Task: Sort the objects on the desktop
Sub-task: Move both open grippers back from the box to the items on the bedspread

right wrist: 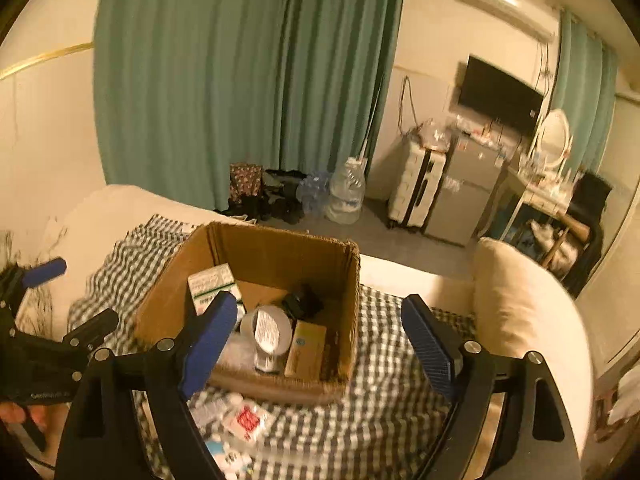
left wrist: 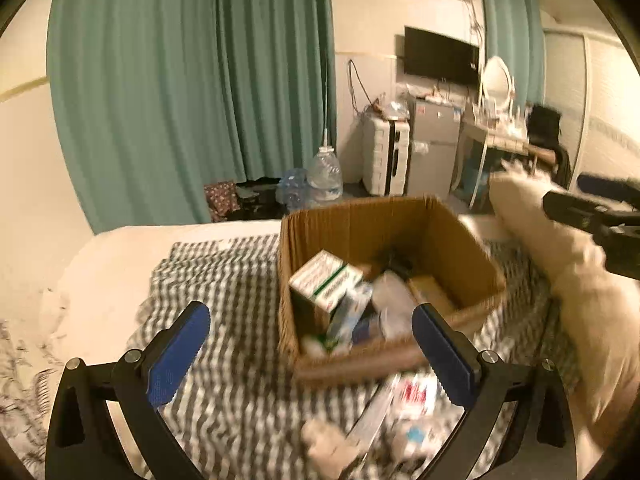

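An open cardboard box [left wrist: 460, 232] [right wrist: 280, 248] stands on a checked cloth [left wrist: 224, 280] [right wrist: 400, 360]. It holds a white-and-green carton [left wrist: 324, 280] [right wrist: 210, 282], a roll of tape [right wrist: 270, 328], a tan box [right wrist: 306, 346], a black item [right wrist: 302, 302] and other packets. Loose packets [left wrist: 412, 396] [right wrist: 244, 420] lie on the cloth in front of the box. My left gripper [left wrist: 310, 350] is open and empty, above the box's near side. My right gripper [right wrist: 320, 340] is open and empty, over the box's near edge.
A cream pillow [left wrist: 580, 280] [right wrist: 528, 304] lies right of the box. Beyond the bed are green curtains [left wrist: 192, 80], water bottles [left wrist: 324, 176], a suitcase [left wrist: 386, 156], a small fridge [left wrist: 434, 148] and a cluttered desk [left wrist: 500, 132].
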Action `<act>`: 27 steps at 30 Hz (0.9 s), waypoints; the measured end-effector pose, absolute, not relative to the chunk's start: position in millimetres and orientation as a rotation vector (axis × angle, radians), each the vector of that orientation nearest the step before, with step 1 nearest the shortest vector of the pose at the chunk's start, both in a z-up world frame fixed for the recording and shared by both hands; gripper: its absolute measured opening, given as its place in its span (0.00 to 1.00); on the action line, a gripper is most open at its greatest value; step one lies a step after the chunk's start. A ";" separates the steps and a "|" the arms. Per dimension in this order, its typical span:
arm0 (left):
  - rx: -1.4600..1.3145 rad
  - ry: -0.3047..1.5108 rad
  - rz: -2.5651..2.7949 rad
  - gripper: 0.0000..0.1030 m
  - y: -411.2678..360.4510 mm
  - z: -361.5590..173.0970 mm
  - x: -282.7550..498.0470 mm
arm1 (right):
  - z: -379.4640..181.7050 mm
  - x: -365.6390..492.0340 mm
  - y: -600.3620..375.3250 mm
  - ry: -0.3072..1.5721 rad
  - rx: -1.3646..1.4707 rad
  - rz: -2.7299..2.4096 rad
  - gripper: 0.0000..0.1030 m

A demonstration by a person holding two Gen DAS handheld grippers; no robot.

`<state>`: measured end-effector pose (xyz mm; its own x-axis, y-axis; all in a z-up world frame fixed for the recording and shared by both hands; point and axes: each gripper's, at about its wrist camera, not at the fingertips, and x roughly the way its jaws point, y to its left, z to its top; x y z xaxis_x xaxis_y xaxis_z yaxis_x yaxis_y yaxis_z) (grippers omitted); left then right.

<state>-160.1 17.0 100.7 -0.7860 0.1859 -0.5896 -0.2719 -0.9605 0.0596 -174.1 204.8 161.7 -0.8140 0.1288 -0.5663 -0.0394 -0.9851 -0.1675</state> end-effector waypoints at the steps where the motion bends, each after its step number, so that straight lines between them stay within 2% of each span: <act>1: -0.888 0.225 2.746 1.00 16.1 97.9 -154.6 | 154.7 -160.2 197.8 -0.259 -0.933 2.901 0.83; 5: -0.924 0.216 2.737 1.00 12.5 77.1 -124.5 | 130.4 -127.3 185.6 -0.290 -0.973 2.914 0.83; 9: -0.990 0.039 2.735 1.00 -6.1 47.3 -105.9 | 107.7 -113.1 181.9 -0.237 -1.048 2.949 0.83; 10: -1.006 0.014 2.747 1.00 -11.1 37.5 -100.4 | 89.6 -107.1 184.4 -0.174 -1.121 2.958 0.83; 18: -1.158 0.117 2.861 1.00 -27.3 -34.2 -74.3 | 27.9 -97.4 184.6 -0.094 -1.250 2.937 0.83; 23: -1.274 -0.019 2.837 1.00 -33.4 -64.6 -69.3 | 6.6 -89.0 186.7 -0.025 -1.254 2.963 0.83; 27: -1.324 -0.049 2.791 1.00 -31.1 -86.4 -63.4 | -27.6 -81.4 192.8 0.076 -1.343 2.955 0.83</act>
<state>-63.4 -31.1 -86.4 -0.6313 0.0608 -0.7732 -0.0335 -0.9981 -0.0512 -81.4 192.8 -27.6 -0.6533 -0.1145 -0.7484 0.0757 -0.9934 0.0859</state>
